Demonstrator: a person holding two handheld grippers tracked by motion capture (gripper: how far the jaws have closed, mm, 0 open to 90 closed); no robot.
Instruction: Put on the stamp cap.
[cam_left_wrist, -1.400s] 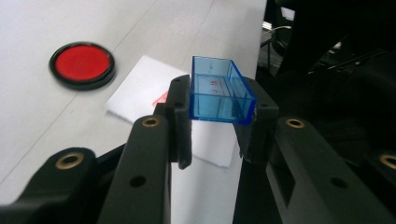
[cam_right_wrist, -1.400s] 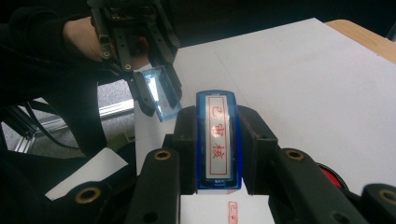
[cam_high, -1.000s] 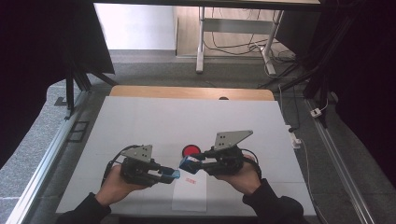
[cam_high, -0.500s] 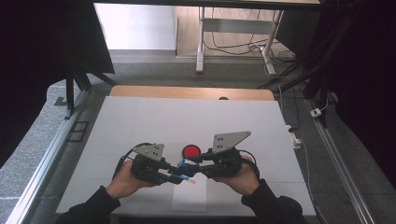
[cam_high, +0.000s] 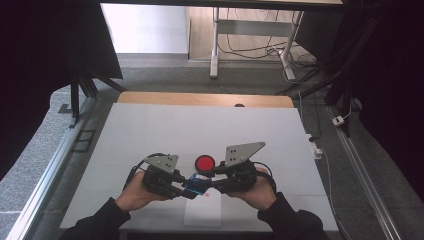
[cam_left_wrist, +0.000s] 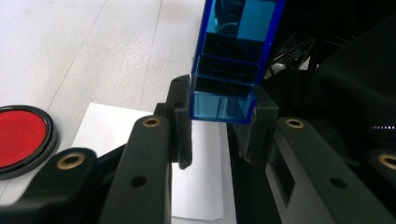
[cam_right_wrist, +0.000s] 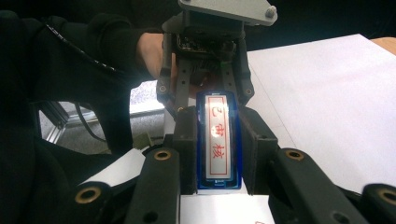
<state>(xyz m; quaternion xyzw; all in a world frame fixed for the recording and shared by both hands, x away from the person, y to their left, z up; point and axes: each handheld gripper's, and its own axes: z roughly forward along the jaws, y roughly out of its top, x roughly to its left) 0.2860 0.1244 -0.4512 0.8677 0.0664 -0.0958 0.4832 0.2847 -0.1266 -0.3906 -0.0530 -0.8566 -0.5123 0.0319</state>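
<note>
Blue stamp (cam_high: 196, 183) held between my two grippers, just in front of red pad (cam_high: 204, 163), above white paper sheet (cam_high: 203, 212) on table (cam_high: 150, 135). High view: my left gripper (cam_high: 179, 187) and right gripper (cam_high: 212, 183) meet at stamp, tips facing. Left gripper view: my jaws clamp stamp's clear blue end (cam_left_wrist: 224, 105); red pad (cam_left_wrist: 21, 137) off to left. Right gripper view: my jaws grip stamp (cam_right_wrist: 218, 140), white face with red characters showing; left gripper (cam_right_wrist: 205, 70) beyond it.
</note>
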